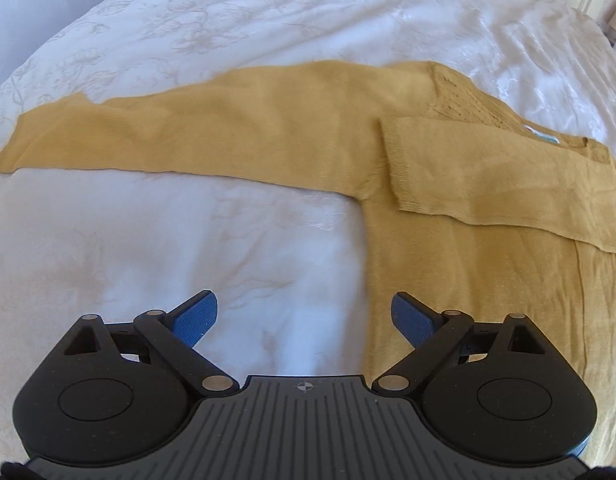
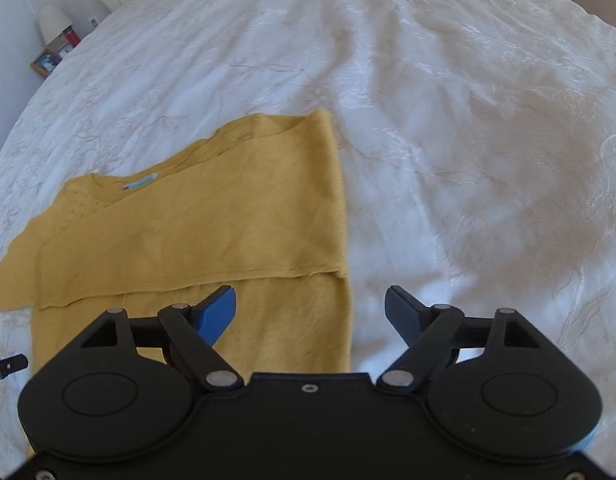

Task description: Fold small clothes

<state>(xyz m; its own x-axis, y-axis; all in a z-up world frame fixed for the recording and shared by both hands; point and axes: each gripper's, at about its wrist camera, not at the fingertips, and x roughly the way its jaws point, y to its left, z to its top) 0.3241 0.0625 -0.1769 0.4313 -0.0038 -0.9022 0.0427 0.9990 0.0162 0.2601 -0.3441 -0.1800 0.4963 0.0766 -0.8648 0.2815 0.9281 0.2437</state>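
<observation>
A mustard-yellow knit sweater (image 1: pixel 448 240) lies flat on a white bedspread (image 1: pixel 187 248). One sleeve (image 1: pixel 187 136) stretches out to the left. The other sleeve (image 1: pixel 488 176) is folded across the chest. My left gripper (image 1: pixel 303 316) is open and empty, above the sweater's left side edge. In the right wrist view the sweater (image 2: pixel 195 232) lies at the left with the folded sleeve (image 2: pixel 227 248) on top. My right gripper (image 2: pixel 310 314) is open and empty, above the sweater's right edge.
The embroidered white bedspread (image 2: pixel 468 160) fills both views. A bedside table with a lamp (image 2: pixel 53 24) and small items stands beyond the bed's far left. Part of the other gripper (image 2: pixel 7 366) shows at the left edge.
</observation>
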